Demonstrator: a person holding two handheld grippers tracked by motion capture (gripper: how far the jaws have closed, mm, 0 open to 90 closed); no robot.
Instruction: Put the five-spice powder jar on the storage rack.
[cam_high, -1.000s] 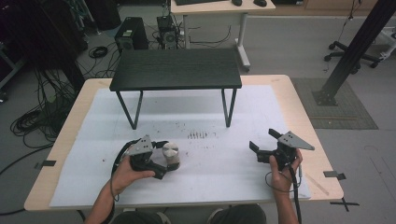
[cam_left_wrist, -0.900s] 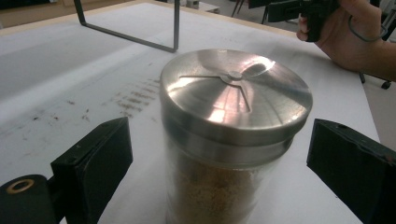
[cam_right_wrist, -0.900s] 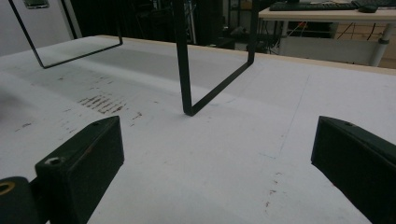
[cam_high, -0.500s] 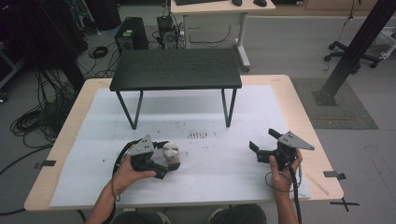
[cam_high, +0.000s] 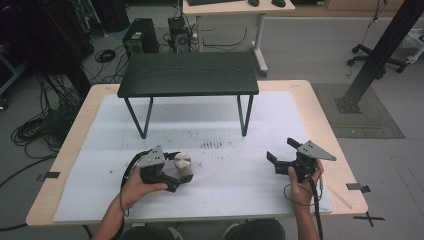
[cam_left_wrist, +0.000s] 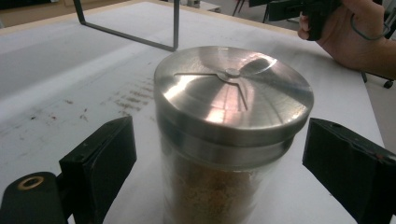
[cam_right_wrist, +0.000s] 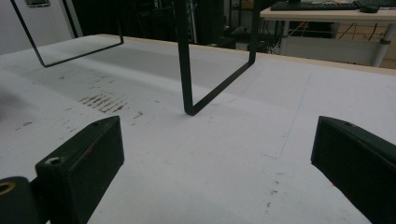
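A glass jar (cam_high: 183, 164) with a round metal lid and brown powder inside stands on the white sheet at front left. In the left gripper view the jar (cam_left_wrist: 233, 93) sits between the two black jaws, with a gap on each side. My left gripper (cam_high: 186, 171) (cam_left_wrist: 219, 140) is open around it, and its jaws have just been closing a little. At front right my right gripper (cam_high: 281, 151) (cam_right_wrist: 210, 140) stands open over bare sheet with nothing between its jaws.
A low black table (cam_high: 190, 75) on thin metal legs stands at the back of the white sheet (cam_high: 225, 125). Dark smudges (cam_high: 212, 145) mark the sheet between the grippers. One leg frame (cam_right_wrist: 187, 93) rises ahead of the right gripper.
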